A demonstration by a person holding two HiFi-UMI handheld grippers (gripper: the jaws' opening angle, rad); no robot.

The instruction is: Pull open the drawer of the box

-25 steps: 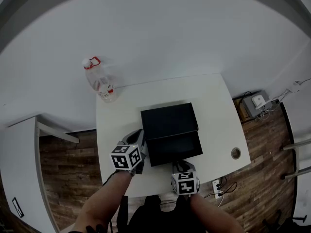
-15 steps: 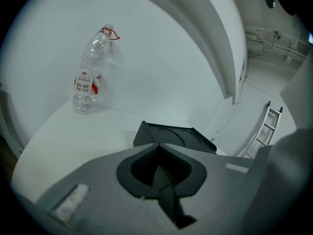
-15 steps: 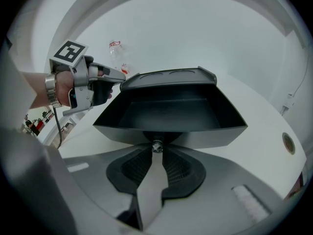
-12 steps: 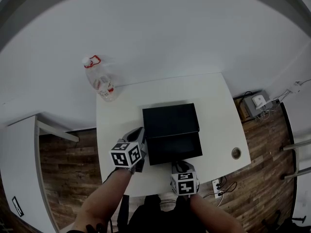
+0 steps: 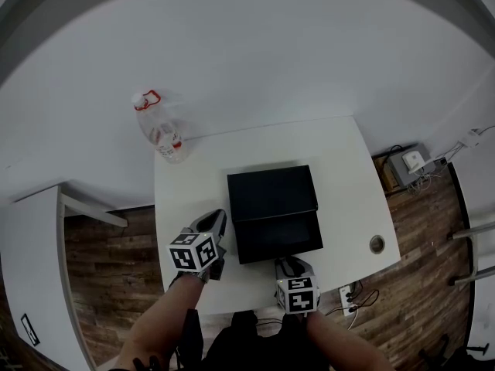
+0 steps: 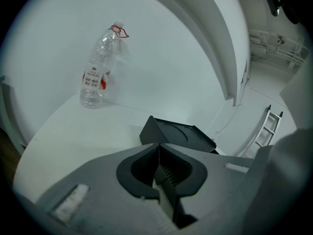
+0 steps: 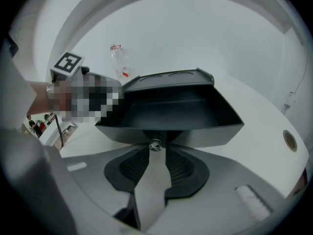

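A black box stands mid-table with its drawer pulled out toward me, empty inside. My right gripper is at the drawer's front. Its jaws have just been opening, and the small metal knob sits between the tips of the right gripper with a narrow gap on each side. My left gripper hovers by the box's left side, apart from it. In the left gripper view the left gripper is shut and empty, with the box just beyond it.
A clear plastic bottle with a red cap ring stands at the far left corner of the white table. A round cable hole lies near the table's right front edge. A white wall runs behind the table.
My left gripper has drawn back a little toward me, away from the box's left side. The right gripper stays at the drawer front. The drawer stays out.
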